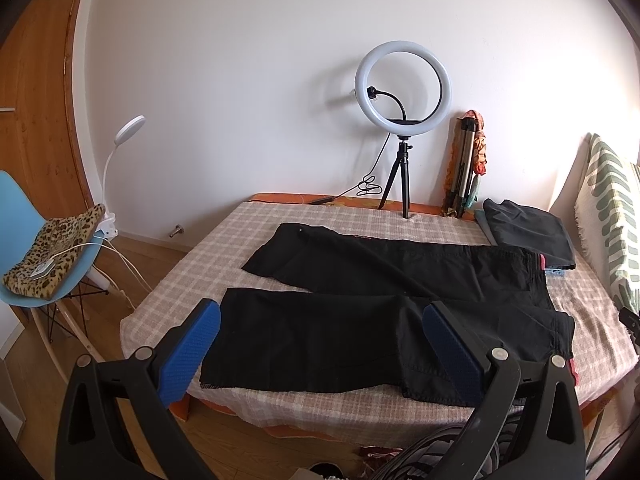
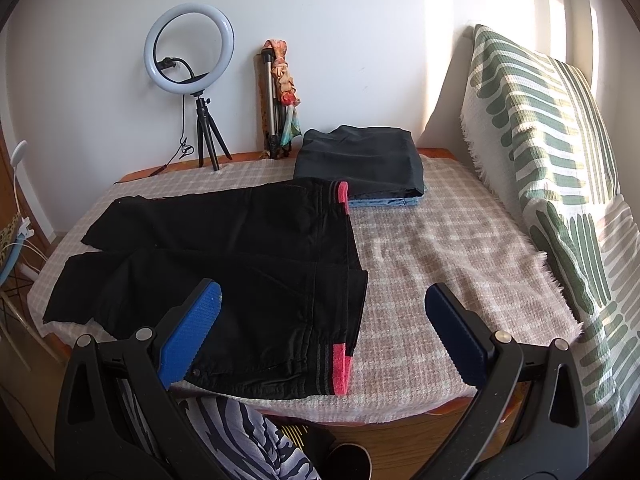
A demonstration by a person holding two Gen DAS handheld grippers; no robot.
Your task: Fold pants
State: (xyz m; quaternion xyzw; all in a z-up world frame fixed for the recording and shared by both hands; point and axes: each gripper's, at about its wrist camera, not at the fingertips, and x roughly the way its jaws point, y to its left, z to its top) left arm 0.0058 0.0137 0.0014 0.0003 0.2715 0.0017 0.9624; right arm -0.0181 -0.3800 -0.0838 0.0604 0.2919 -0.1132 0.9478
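Two grippers hang spread and empty above the near edge: our left gripper (image 1: 320,344) over the leg hems, our right gripper (image 2: 322,320) over the waistband. The black pants (image 1: 384,312) lie flat on the checked cover (image 2: 440,248), legs apart. Pinching one layer, we risk a skewed fold. Only the right view shows the pink waistband (image 2: 340,368) and the folded pile (image 2: 360,160) clearly.

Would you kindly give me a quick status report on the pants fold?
Left gripper open, right gripper open, both empty. Black pants flat, unfolded, legs apart. Folded clothes stack touches waistband's far corner.
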